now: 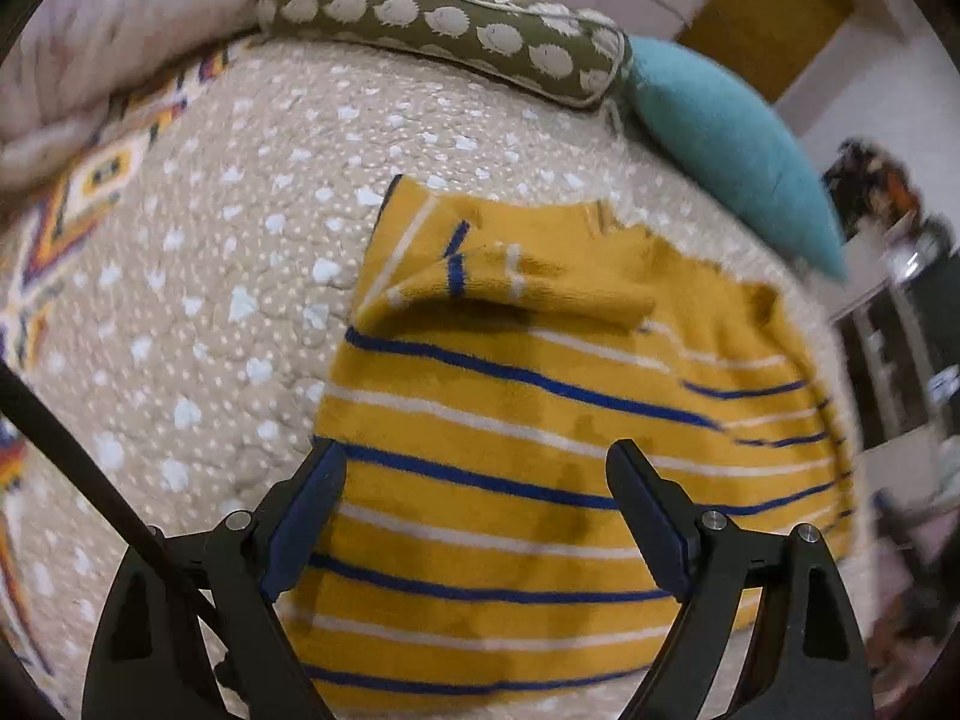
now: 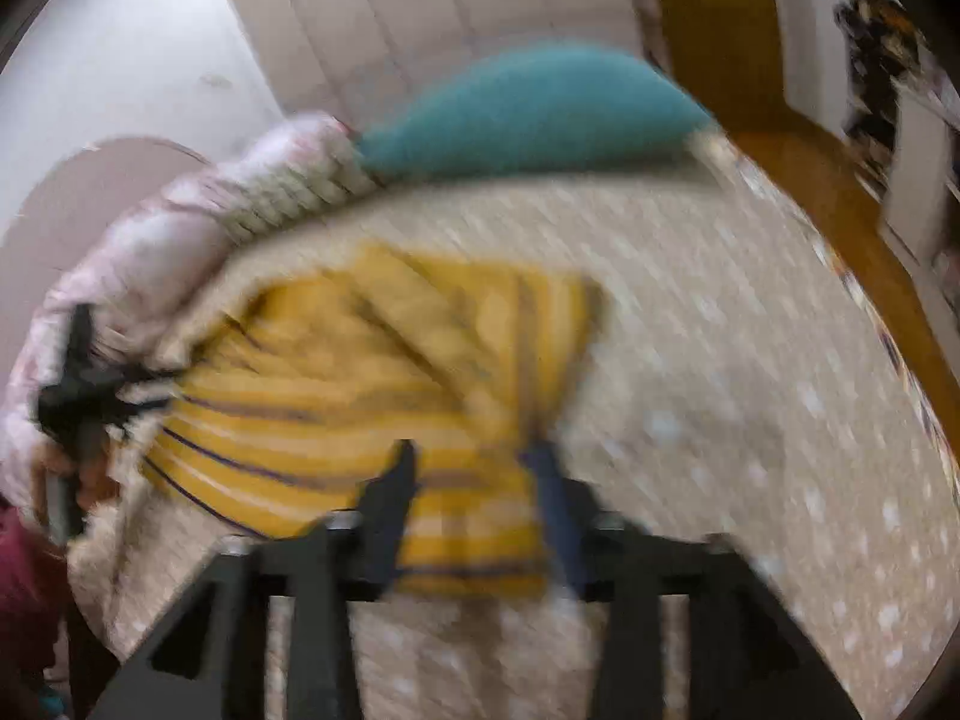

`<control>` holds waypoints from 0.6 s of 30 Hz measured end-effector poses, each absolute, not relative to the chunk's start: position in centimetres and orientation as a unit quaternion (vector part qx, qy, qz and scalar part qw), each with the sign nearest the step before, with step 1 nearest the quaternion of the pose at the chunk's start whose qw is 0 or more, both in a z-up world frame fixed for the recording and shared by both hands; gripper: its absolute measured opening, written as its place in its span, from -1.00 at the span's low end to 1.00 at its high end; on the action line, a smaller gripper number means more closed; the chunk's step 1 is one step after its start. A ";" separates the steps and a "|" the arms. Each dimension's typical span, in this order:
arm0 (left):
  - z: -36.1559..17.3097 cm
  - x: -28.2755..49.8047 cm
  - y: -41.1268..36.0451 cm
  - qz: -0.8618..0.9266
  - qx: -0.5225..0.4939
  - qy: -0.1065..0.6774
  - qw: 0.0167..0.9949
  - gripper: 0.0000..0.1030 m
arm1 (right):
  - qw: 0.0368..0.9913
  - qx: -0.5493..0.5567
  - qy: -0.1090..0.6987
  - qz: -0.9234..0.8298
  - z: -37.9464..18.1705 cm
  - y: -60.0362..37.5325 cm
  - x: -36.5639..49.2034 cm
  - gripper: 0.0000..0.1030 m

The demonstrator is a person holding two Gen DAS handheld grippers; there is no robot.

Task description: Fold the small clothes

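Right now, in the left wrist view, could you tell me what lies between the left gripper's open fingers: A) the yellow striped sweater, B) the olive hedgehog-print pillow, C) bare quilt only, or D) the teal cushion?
A: the left gripper has its jaws spread wide over the yellow striped sweater, which lies on the dotted quilt; the teal cushion and the olive pillow sit far beyond it.

The sweater is lying flat on the bed, mustard yellow with thin blue and white stripes running across its body. One sleeve is lying folded in across the chest, its fabric humping up into a soft ridge. The neckline is pointing toward the pillows. The right wrist view is blurring it, the stripes smearing.
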State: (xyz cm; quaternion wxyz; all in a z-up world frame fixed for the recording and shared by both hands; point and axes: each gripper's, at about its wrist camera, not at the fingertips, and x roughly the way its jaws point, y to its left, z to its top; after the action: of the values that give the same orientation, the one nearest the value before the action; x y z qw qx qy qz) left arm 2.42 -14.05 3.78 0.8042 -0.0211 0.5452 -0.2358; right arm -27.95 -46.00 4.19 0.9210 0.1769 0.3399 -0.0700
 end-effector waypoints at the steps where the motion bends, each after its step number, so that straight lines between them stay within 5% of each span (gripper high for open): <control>1: 3.6 2.6 -14.6 -0.230 -0.010 0.546 0.806 0.70 | 0.926 0.167 0.336 -0.046 4.6 -45.1 -26.8 0.02; 7: 3.1 6.5 -17.1 -0.213 -0.006 0.551 0.807 0.70 | 0.914 0.142 0.380 0.004 2.2 -41.8 -16.8 -0.05; 10: 3.4 9.7 -16.9 -0.194 -0.030 0.549 0.813 0.70 | 0.904 0.159 0.392 -0.054 0.9 -44.9 -12.4 -0.29; 18: 0.5 13.9 -16.3 -0.162 -0.067 0.549 0.817 0.74 | 0.891 0.209 0.375 -0.147 -1.5 -50.9 -9.2 -0.29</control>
State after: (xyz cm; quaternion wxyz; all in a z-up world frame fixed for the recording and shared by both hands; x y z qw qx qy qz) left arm 13.93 -16.32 0.53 0.8170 -0.0669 0.5493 -0.1622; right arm -9.19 -50.90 -1.49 0.8911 0.2085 0.3753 -0.1469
